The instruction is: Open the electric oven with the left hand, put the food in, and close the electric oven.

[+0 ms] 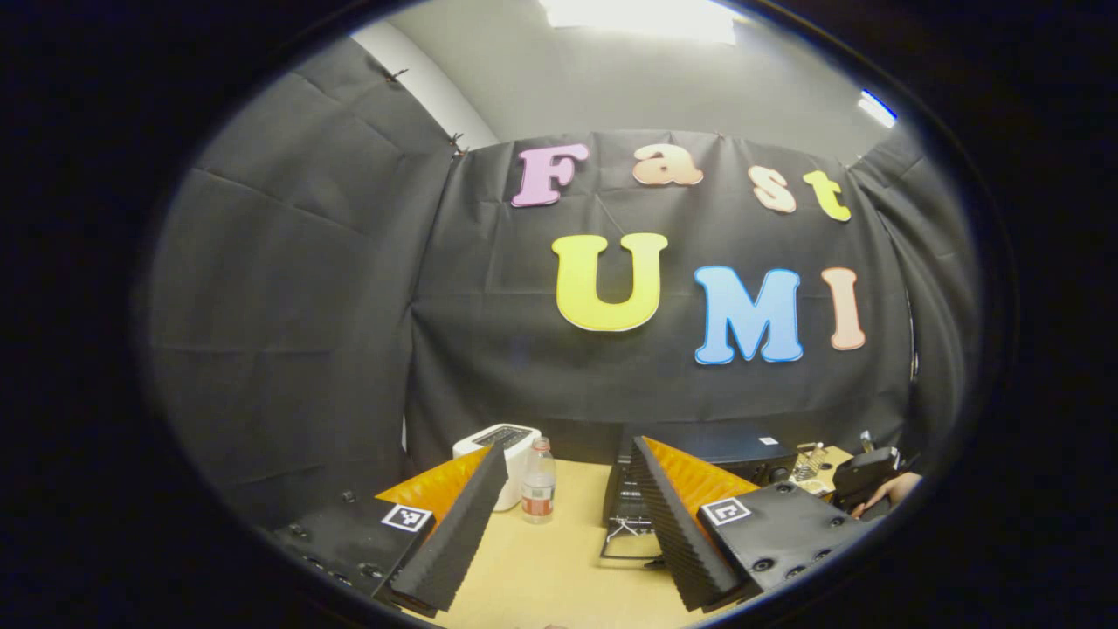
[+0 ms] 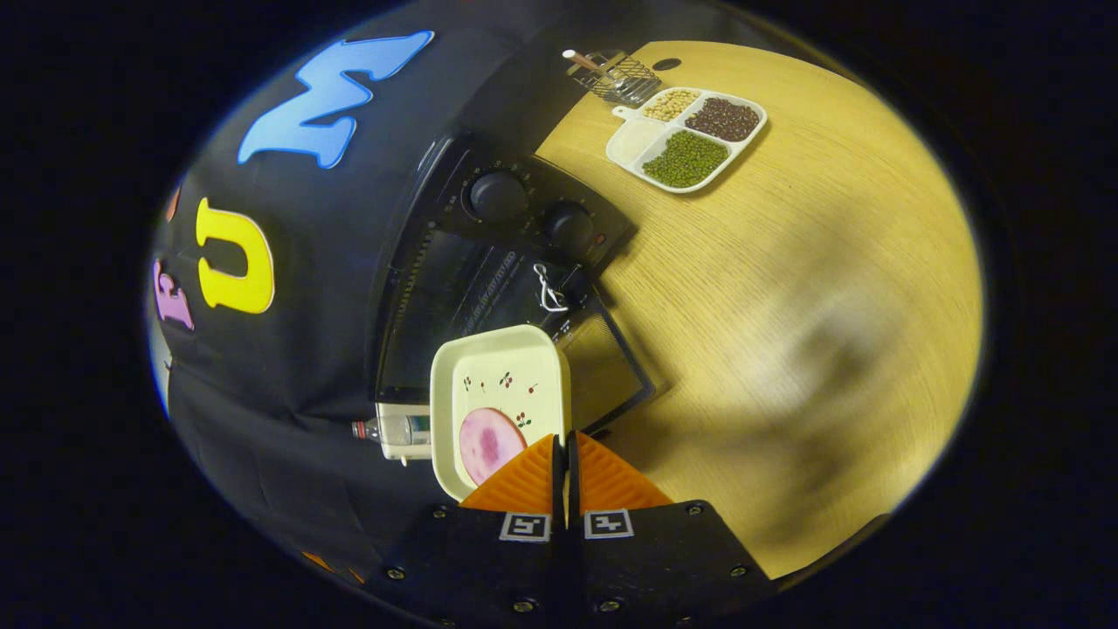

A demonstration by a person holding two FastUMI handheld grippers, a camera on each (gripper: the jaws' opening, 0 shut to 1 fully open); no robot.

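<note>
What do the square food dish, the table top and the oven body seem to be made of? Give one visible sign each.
Food dish: likely glazed ceramic or melamine; glossy cream surface with small printed cherries.
Table top: wood or wood-look laminate; pale grain lines.
Oven: seemingly black-painted metal with plastic knobs; matte dark panels.

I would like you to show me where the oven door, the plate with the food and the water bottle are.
oven door (image 2: 616, 371): right gripper view, on its glass pane, lying open.
plate (image 2: 507, 362): right gripper view, on its bare inner floor.
water bottle (image 1: 539, 483): left gripper view, on its body above the label.
</note>
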